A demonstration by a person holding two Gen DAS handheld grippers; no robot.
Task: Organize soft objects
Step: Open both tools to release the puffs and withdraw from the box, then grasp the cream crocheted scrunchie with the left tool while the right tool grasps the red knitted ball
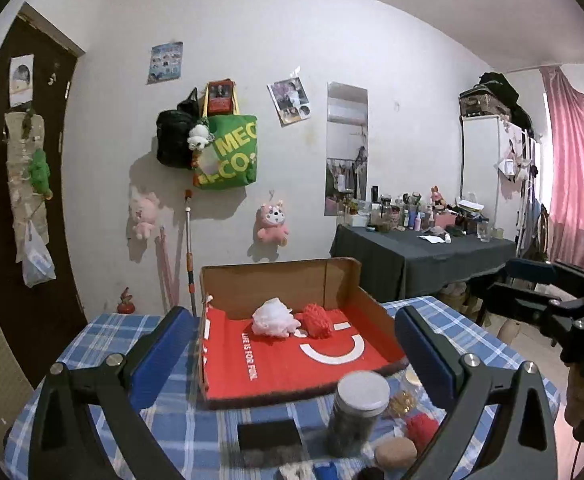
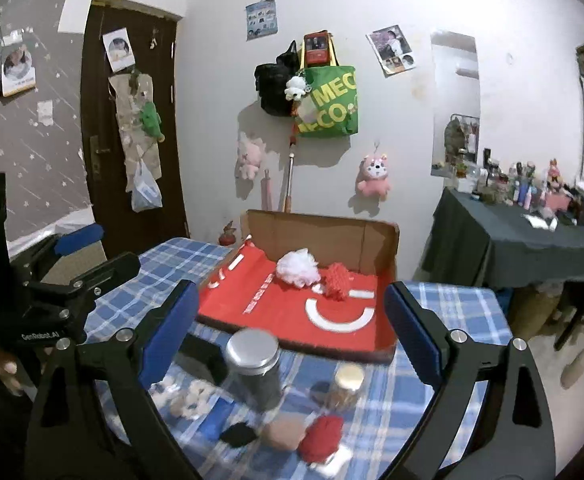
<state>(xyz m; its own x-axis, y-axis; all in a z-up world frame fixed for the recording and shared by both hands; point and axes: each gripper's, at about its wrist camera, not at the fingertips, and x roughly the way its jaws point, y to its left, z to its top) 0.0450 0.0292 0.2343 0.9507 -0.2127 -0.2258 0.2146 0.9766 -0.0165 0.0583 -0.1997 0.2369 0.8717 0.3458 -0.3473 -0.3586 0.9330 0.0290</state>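
Two soft items already sit in the red-lined cardboard box [image 2: 333,322]: one white fluffy puff [image 2: 297,267] and one red knitted piece [image 2: 336,280], touching, near the back wall. Left on the blue plaid tablecloth [image 2: 443,364] in front of the box: one red soft ball [image 2: 320,437], one tan ball [image 2: 283,432], a whitish fuzzy clump [image 2: 194,398], one blue piece [image 2: 214,426] and one black piece [image 2: 238,434] (blurred, count is rough). Judged under halfway done. Two jars stay out as non-soft: a silver-lidded jar [image 2: 254,364] and a small gold-lidded jar [image 2: 345,386]. Right gripper [image 2: 292,332] is spread wide, holding nothing, hovering above the loose pile. Left gripper [image 1: 292,354] is likewise wide apart and empty, facing the box.
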